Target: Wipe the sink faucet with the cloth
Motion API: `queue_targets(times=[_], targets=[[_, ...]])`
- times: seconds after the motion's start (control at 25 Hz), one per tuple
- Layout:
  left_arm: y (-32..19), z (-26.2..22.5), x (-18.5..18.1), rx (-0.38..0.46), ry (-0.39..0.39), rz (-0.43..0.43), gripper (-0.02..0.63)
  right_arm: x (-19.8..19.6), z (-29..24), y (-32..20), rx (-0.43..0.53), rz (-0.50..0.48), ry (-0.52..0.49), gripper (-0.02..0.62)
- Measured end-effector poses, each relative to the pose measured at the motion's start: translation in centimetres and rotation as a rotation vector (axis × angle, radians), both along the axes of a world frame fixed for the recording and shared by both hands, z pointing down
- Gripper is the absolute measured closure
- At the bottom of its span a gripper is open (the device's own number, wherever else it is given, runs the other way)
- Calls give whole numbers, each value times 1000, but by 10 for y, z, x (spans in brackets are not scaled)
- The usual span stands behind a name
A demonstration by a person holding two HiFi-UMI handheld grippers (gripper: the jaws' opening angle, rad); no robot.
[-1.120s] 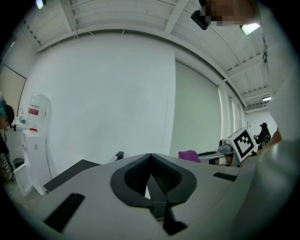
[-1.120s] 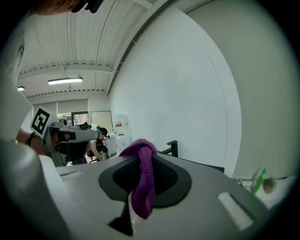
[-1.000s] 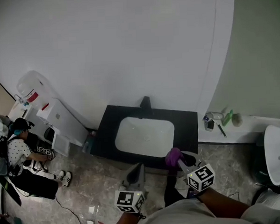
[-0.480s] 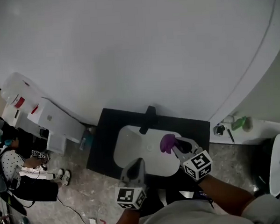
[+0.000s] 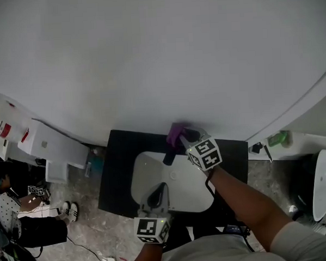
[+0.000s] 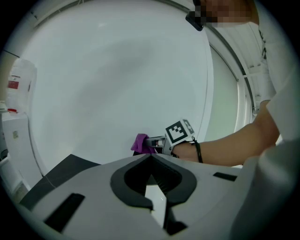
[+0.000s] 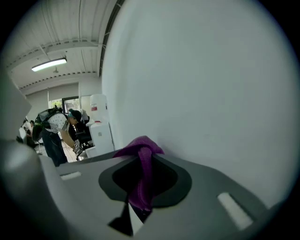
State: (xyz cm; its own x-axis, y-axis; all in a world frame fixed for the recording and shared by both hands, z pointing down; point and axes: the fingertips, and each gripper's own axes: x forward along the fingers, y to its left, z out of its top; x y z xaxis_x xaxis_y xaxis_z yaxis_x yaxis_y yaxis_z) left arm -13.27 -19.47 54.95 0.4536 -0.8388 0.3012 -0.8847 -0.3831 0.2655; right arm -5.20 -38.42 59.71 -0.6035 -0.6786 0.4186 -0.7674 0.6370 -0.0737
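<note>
Moved up from over white sink basin [image 5: 149, 171] to back edge of black counter [image 5: 113, 168]: right gripper [image 5: 184, 138], jaws clamped on crumpled purple cloth [image 5: 175, 133], apparently laying it on black sink faucet [image 5: 168, 156] base to wipe. Left gripper [image 5: 161, 187] closed on nothing, parked at front edge, clear.

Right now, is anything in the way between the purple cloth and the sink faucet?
Nothing visible is. The right hand-held gripper holds the purple cloth right at the back end of the black faucet, by the wall. The left hand-held gripper hangs over the sink's front edge, well clear of it.
</note>
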Motion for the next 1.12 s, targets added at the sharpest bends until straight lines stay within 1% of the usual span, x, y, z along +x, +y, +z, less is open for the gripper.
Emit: queue_targets(times=[0.08,0.16,0.2,0.28,0.32,0.36,0.4,0.44,0.52,0.56,0.6,0.68,0.76,0.84,0.92,0.96,1.0,1.04,1.12], targets=[[-8,4,-9,-7,5,-1,600,-7,12,-3,-14,17,0,543],[-13,7,-17,-19,16,-3,600,-17,14,18,-23,4,-18,543],[-15,10,-21,-24,19,-3,600,-25,15,36,-34,-25,-21,543],[-20,13,-28,-30,23,-5,600,-41,22,74,-69,-113,-9,543],[-23,12,-30,-31,24,-4,600,-46,26,89,-84,-153,1,543],[-25,10,-31,-28,24,-2,600,-46,27,97,-88,-173,7,543],[-27,8,-33,-22,21,2,600,-41,24,95,-75,-167,9,543],[-28,7,-34,-16,16,6,600,-33,18,83,-48,-138,8,543],[-29,7,-37,-22,15,6,600,-14,3,40,5,-42,9,543],[-27,9,-39,-31,18,1,600,-8,0,17,13,1,15,543],[-26,11,-41,-39,20,-4,600,-6,0,-2,4,27,26,543],[-21,14,-39,-48,23,-4,600,-14,10,-15,-37,21,39,543],[-18,16,-35,-51,24,1,600,-33,16,6,-36,-40,37,543],[-16,18,-34,-51,31,-3,600,-52,24,52,-54,-116,12,543],[-16,17,-35,-49,37,-14,600,-66,46,99,-132,-184,12,543],[-16,17,-37,-48,38,-17,600,-69,57,113,-168,-193,21,542],[-16,16,-38,-48,37,-17,600,-66,65,118,-181,-173,24,543],[-15,16,-39,-48,36,-15,600,-59,69,112,-174,-127,25,542],[-14,15,-40,-43,36,-19,600,-42,71,83,-139,-22,40,541]])
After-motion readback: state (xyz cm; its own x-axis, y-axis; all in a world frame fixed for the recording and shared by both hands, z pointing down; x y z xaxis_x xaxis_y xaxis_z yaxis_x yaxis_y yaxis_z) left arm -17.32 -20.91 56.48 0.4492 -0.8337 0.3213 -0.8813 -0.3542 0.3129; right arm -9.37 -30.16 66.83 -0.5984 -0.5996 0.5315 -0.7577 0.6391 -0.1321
